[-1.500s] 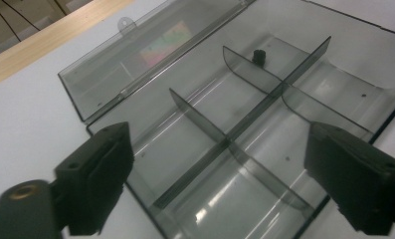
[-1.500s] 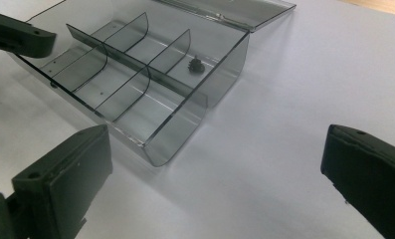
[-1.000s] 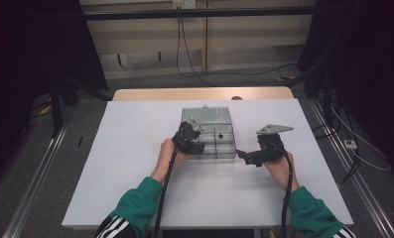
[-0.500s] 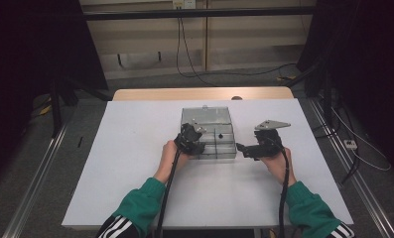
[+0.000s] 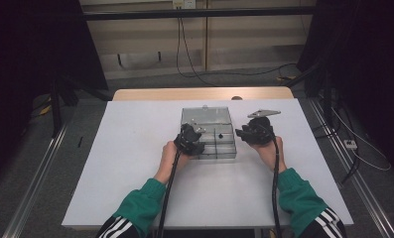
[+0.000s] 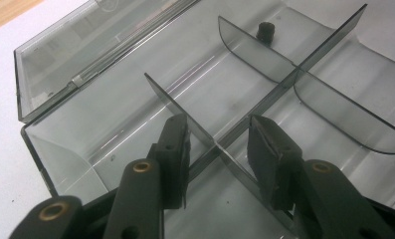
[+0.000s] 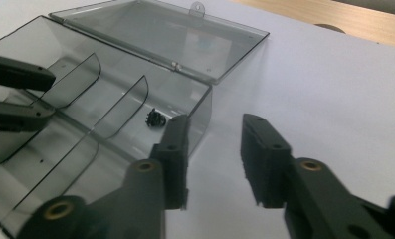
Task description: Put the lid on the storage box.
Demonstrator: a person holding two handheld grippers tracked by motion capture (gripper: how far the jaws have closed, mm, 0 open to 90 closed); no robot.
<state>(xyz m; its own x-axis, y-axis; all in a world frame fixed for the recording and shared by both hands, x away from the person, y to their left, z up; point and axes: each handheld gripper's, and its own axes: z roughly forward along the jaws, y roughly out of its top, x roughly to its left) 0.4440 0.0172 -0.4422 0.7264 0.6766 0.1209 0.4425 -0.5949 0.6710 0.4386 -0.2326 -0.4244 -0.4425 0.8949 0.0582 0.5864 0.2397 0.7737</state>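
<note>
Both grippers' jaws (image 6: 219, 149) narrowly parted

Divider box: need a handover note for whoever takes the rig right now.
Left tool: inside the clear box, jaws astride a short divider. They have just been closing, with no firm clamp visible yet.
Right tool: at the box's right wall, jaws have just been closing, nothing between them.
Things: box on the white table, lid laid open flat, small black part in one compartment.
Done: lid is open.
Left: probably gripping and pulling the divider, with the right tool steadying the box.
</note>
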